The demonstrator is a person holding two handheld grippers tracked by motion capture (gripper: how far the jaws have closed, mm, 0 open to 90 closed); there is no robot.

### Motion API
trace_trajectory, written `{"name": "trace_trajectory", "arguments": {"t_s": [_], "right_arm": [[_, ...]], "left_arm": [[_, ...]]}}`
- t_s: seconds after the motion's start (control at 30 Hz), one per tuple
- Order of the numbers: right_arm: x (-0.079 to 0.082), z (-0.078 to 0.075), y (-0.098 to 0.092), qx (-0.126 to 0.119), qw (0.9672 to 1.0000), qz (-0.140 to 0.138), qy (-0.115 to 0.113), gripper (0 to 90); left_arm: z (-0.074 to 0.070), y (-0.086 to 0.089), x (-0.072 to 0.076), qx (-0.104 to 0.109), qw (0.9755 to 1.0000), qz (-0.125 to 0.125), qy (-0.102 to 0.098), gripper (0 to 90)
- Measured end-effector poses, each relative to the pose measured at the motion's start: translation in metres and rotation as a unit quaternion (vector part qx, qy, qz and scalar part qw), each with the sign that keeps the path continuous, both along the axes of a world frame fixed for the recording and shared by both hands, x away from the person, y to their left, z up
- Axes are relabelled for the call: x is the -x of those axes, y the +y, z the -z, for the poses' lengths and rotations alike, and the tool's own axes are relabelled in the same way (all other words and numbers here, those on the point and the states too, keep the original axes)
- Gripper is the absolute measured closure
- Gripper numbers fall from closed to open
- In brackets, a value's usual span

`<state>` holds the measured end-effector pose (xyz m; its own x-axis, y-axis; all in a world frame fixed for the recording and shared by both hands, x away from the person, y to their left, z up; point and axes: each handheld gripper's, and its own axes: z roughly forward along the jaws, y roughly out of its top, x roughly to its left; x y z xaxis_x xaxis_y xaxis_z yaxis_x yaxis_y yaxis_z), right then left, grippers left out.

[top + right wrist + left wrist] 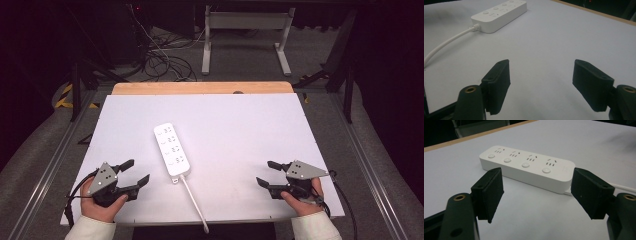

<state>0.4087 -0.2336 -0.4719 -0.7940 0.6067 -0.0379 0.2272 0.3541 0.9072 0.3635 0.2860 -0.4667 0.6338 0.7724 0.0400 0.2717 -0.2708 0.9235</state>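
A white tabletop [240, 125] takes up the middle of the high view, with a strip of bare wood [200, 88] along its far edge at twelve o'clock. Around it the room is dark: a grey floor [30, 150], metal rails [60, 150] running down both sides, a tangle of black cables [160, 62] at about eleven o'clock, and the white legs of a frame [245, 30] at twelve o'clock beyond the table.

A white power strip [172, 149] lies flat just left of the tabletop's centre, its long axis running from about eleven o'clock to five o'clock. Its white cord [194, 202] leaves the near end and runs toward six o'clock, past the near edge of the tabletop.

The left gripper [134, 176] sits at about seven o'clock on the tabletop, held in the person's left hand [100, 202], jaws standing wide apart with nothing between them; it points toward the power strip, near it but not touching. The right gripper [270, 175] is at about five o'clock, in the right hand [305, 200], jaws likewise spread and holding nothing, well apart from the strip.

In the left gripper view the power strip [526, 166] shows four socket sets, each with a round button, and its right end is partly hidden behind one jaw. In the right gripper view the strip [499, 13] is cut off by the top edge, and its cord [444, 45] runs out at the left edge. The socket markings are too small to read in the high view, and the dark background hides most of the room's detail.
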Motion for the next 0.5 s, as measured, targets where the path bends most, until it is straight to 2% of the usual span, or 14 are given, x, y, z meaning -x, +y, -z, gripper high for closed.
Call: {"name": "trace_trajectory", "arguments": {"t_s": [0.13, 0.27, 0.3, 0.47, 0.5], "right_arm": [[-0.0004, 0.0005, -0.0007, -0.002, 1.0000, 0.001, -0.001, 32.5], [0.0000, 0.0007, 0.0001, -0.001, 1.0000, -0.001, -0.001, 33.2], [0.0001, 0.0008, 0.0002, -0.001, 1.0000, -0.001, 0.000, 33.2], [0.0003, 0.0007, 0.0008, 0.000, 1.0000, -0.002, -0.001, 33.6], [0.0004, 0.0008, 0.0008, 0.001, 1.0000, -0.003, -0.001, 33.7]], "left_arm": [[-0.0013, -0.0011, 0.0007, -0.007, 1.0000, 0.001, 0.000, 26.3], [-0.0020, -0.0019, 0.0015, -0.002, 1.0000, 0.001, 0.000, 26.6], [-0.0034, -0.0012, 0.0019, -0.010, 1.0000, 0.001, -0.003, 26.6], [-0.0046, -0.0023, 0.0033, -0.008, 1.0000, 0.000, 0.000, 26.8], [-0.0052, -0.0018, 0.0031, -0.013, 0.9999, 0.001, -0.003, 26.9]]}}
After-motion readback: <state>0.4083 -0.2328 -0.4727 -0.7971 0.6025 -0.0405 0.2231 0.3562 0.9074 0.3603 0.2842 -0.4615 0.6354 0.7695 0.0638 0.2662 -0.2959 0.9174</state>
